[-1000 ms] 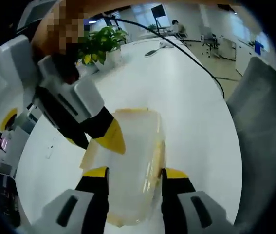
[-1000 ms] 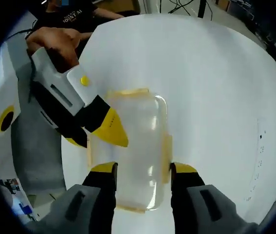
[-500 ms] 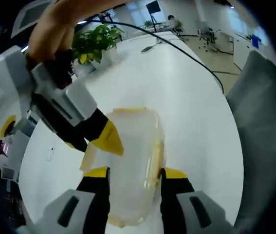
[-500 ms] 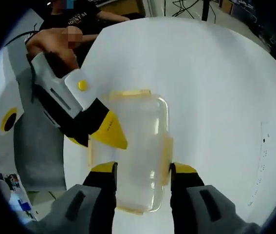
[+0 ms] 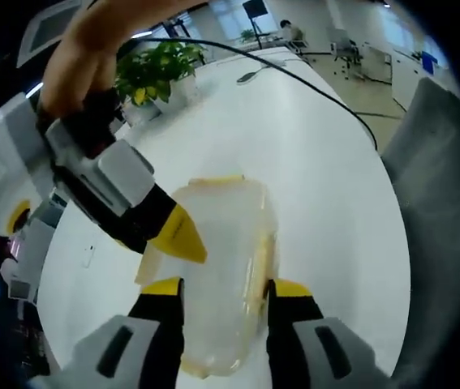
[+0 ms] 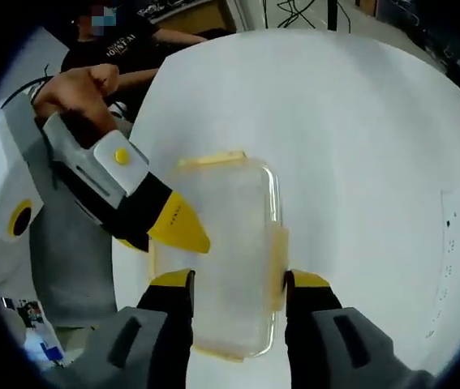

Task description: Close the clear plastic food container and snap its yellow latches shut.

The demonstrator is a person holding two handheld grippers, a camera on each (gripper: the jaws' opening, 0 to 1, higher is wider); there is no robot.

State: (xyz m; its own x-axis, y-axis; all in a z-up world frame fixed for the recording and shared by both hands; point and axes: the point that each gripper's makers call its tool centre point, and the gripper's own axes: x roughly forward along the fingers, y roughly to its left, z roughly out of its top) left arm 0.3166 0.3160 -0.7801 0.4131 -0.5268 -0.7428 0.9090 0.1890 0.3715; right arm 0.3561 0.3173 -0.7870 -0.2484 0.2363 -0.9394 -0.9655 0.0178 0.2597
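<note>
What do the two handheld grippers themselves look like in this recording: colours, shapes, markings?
Both match. The left gripper and right gripper have light grey housings with dark slots, black jaw arms and yellow tips. Seen from the side, each has a white body, black neck and wedge-shaped yellow fingertips. A round yellow button sits on the left gripper, with a yellow-ringed black disc further back. A bare hand grips the right gripper's handle.

Bright even light, fisheye-warped edges
</note>
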